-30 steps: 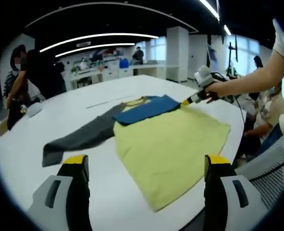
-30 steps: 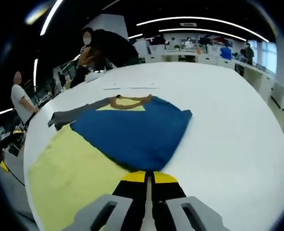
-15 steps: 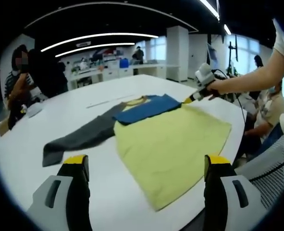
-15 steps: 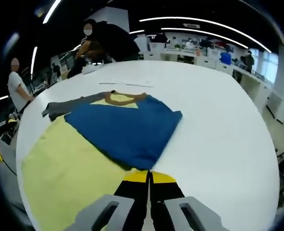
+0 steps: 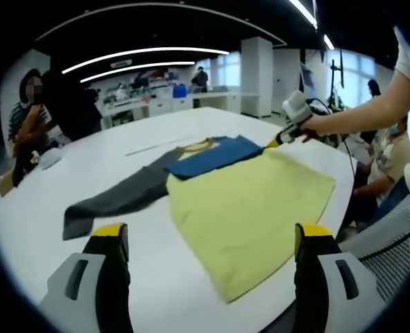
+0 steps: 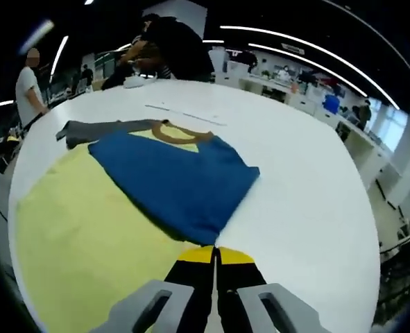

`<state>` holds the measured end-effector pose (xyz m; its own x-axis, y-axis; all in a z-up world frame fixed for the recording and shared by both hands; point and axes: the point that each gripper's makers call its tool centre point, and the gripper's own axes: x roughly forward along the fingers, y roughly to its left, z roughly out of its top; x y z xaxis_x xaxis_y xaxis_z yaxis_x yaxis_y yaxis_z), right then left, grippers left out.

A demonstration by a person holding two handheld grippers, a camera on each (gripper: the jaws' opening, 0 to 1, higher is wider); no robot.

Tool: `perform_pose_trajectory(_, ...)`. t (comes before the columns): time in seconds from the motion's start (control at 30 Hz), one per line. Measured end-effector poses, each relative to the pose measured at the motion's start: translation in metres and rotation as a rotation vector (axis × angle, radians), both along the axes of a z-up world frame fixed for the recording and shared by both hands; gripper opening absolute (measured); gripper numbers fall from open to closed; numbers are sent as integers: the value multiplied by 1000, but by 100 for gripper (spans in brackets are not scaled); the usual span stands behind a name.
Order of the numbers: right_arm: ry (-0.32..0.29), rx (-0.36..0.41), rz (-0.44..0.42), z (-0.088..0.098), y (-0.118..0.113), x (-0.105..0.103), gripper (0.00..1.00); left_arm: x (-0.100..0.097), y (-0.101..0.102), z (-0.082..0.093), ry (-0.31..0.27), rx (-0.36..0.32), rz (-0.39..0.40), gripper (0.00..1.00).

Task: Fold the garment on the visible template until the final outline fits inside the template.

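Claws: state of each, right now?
Left claw: open, holding nothing.
Right claw: closed at the garment's edge; a grip on the cloth can't be confirmed.

Left yellow-tipped grey gripper (image 5: 211, 239) hovers with jaws spread wide; right yellow-tipped grey gripper (image 6: 215, 255) has jaws pressed together, gripped by an outstretched bare hand (image 5: 314, 127).

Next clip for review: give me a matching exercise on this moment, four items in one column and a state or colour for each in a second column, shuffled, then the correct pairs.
Items:
1. left gripper
2. right gripper
3. folded-over sleeve
4. sleeve lying flat on the table

States or colours:
A. blue
B. jaws closed at the garment's edge
C. grey
D. jaws wide apart, holding nothing

Pairs: 1-D, 2-B, 3-A, 4-C
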<state>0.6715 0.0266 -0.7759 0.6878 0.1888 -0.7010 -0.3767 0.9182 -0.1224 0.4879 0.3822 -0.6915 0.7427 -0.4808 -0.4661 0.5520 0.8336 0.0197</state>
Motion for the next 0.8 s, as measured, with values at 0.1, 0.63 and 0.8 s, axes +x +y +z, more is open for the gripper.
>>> perform_pose_trajectory(0.1,19,67,-30,0,5,-6,0,0,0,-1,1,3,-2,96)
perform_pose_trajectory(0.63,57,206,-96,-6,18,-6,4,0,6,-5,8,17,2,95)
perform_pose_trajectory(0.8,58,198,-98,-12,18,-4,0,0,10,-6,7,18,9,95)
